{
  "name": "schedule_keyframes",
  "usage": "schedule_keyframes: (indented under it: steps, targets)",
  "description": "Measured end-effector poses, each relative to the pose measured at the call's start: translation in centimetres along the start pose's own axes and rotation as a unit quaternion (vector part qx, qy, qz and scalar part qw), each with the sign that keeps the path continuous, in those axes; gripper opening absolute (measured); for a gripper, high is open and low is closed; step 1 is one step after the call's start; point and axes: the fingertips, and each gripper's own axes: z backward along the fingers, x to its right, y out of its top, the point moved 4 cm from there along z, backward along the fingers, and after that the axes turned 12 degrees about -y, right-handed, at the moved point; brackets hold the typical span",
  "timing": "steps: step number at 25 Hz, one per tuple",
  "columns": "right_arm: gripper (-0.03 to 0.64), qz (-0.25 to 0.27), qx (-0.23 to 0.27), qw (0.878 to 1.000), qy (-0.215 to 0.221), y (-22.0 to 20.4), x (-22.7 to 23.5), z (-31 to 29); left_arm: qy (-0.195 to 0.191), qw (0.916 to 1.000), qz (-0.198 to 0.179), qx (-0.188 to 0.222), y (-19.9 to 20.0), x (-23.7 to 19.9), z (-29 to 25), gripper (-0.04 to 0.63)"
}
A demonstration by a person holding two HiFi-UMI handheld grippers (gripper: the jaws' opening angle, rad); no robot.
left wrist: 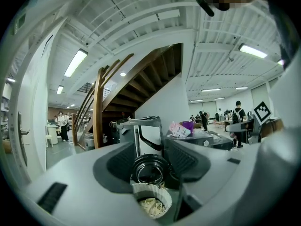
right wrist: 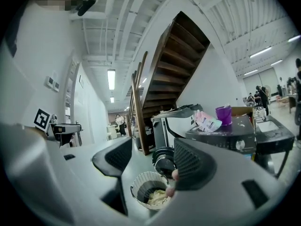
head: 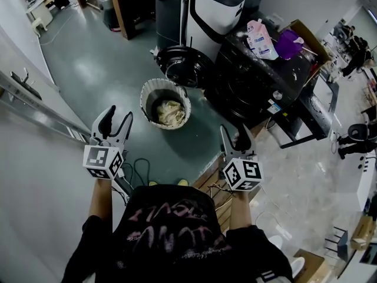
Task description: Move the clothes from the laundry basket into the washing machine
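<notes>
Hovering: left gripper (head: 118, 118) fingers spread, empty; right gripper (head: 233, 132) likewise | laundry basket (head: 144, 96) holds clothes (head: 171, 112) | shirt print (head: 168, 220) unreadable

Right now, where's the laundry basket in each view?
Head view: the laundry basket is at centre, on the green floor, with pale clothes inside.
Left gripper view: the basket is at bottom centre, partly cut off by the gripper body.
Right gripper view: the basket is at bottom centre, slightly left.
Shared landmark: the open, round black washing machine door, directly behind the basket in all three.
</notes>
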Motion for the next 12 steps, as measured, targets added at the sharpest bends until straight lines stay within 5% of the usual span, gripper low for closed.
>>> schedule_keyframes:
  steps: [12]
  targets:
    - [0.282,-0.014,-0.019,0.999,0.026,-1.8,2.9,-1.9,-0.005,0.9998,-0.009,-0.020,-0.4,2.9,-3.7,0.241]
